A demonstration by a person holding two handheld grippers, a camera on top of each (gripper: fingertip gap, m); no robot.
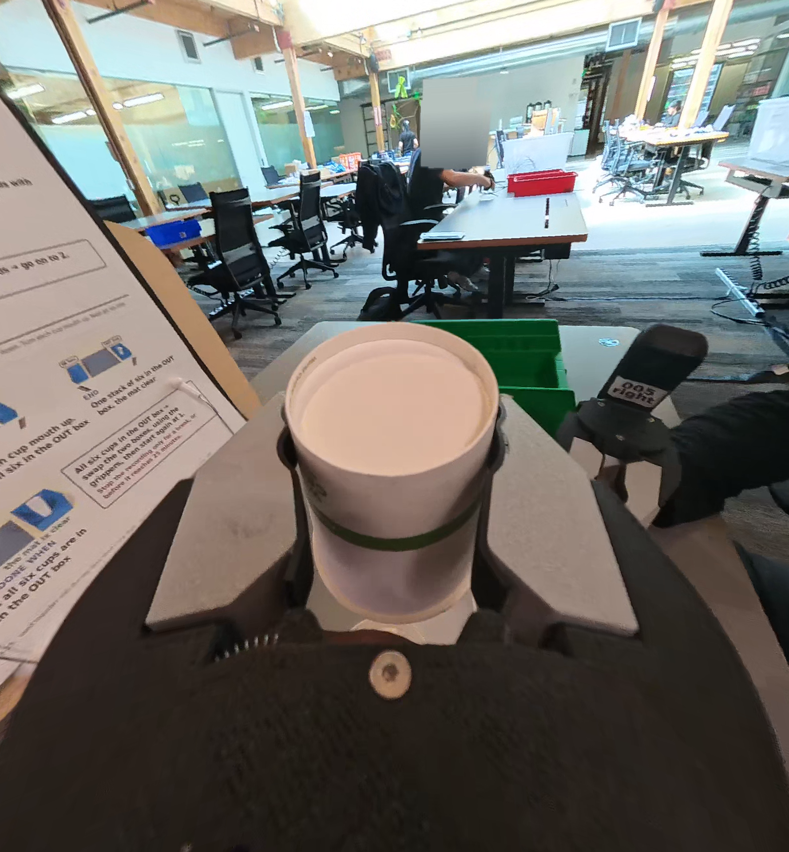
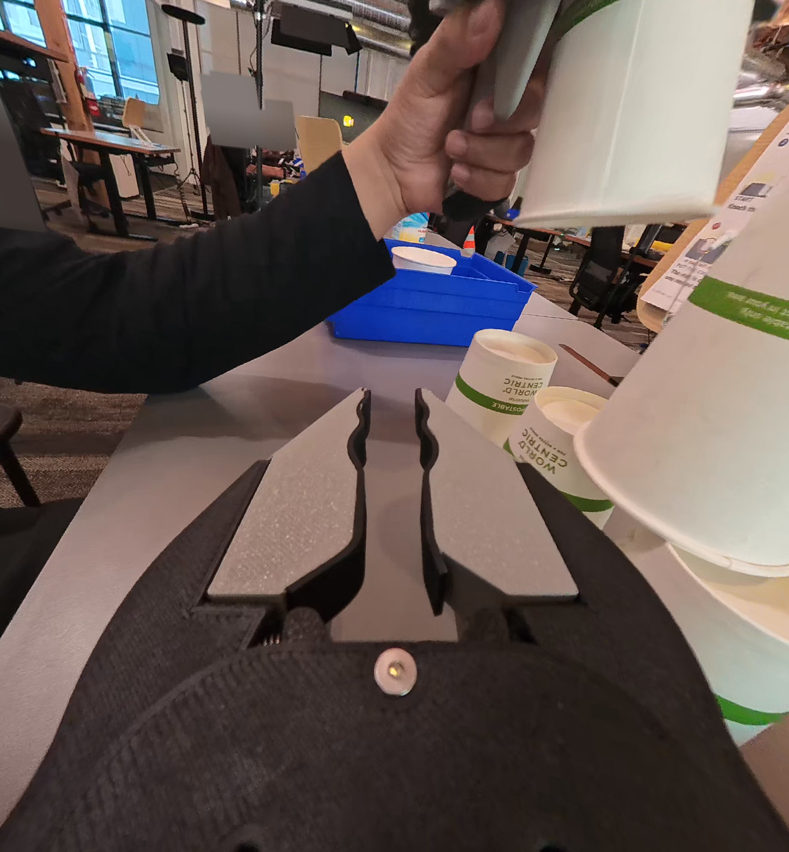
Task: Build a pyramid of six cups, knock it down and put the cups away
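Left wrist view: the left gripper (image 1: 390, 454) is clamped on an inverted white paper cup with a green band (image 1: 390, 465), base up, held in the air. A green plastic bin (image 1: 521, 364) is seen just behind it on the grey table (image 1: 614, 336); its contents cannot be seen. The right gripper (image 1: 614, 475) sits low at right.

Right wrist view: the right gripper's (image 2: 392, 399) jaws are parted by a narrow gap, nothing held. The carried cup (image 2: 627, 115) is seen high above the stack. At right, one inverted cup (image 2: 706, 438) rests on a lower inverted cup (image 2: 761, 659); two more inverted cups (image 2: 503, 382) stand behind. One cup (image 2: 422, 260) remains in the blue plastic bin (image 2: 429, 304).

Judged: build phase, partly done. Knock-down and put-away not yet started.
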